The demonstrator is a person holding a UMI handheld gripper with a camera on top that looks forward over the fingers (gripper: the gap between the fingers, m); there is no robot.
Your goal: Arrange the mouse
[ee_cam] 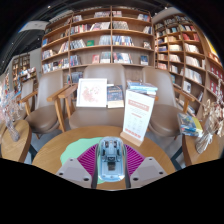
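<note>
A see-through mouse with a pale blue tint sits lengthwise between my two fingers. My gripper is shut on the mouse, and the pink pads press on both its sides. The mouse is held over the near edge of a round wooden table. A teal mat lies on the table just left of the fingers, partly hidden by the left finger.
An upright white and orange sign stands on the table just beyond and right of the fingers. Wooden chairs ring the table. Leaflets stand behind it. Bookshelves fill the back wall.
</note>
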